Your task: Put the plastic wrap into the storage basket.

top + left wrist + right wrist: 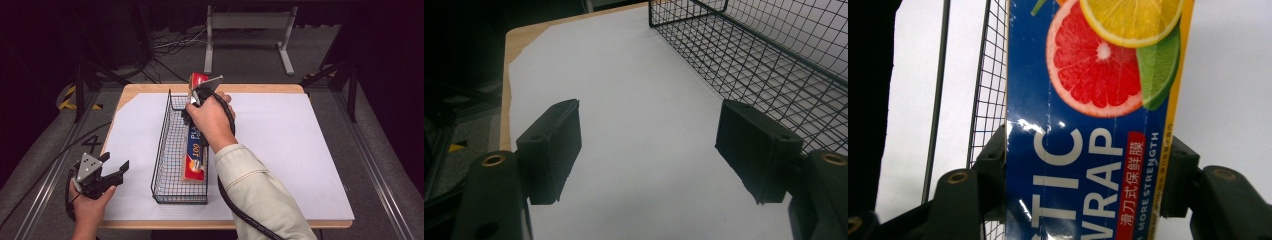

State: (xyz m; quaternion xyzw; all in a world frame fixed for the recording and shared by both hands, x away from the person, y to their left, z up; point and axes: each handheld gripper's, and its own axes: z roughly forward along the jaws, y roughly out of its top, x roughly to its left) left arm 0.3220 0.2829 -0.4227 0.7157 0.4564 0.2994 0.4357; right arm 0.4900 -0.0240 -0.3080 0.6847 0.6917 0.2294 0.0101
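A long blue plastic wrap box (pixel 194 156) with citrus pictures lies lengthwise along the right side of a black wire basket (pixel 161 145), and its red far end sticks out past the basket's far rim. My right gripper (pixel 199 96) is shut across the width of the box (pixel 1088 75) near that far end. In the right gripper view both pads of this gripper (pixel 1085 170) press on the box's long edges, with the basket's mesh (pixel 990 75) to the left. My left gripper (pixel 116 161) stands open and empty over the table's near left corner, left of the basket (pixel 764 60).
A white sheet (pixel 290 145) covers the wooden table (pixel 250 88). The left gripper (pixel 649 145) looks over bare sheet, with the table's left edge close by. A metal stand (pixel 247 30) and cables lie on the floor beyond the table.
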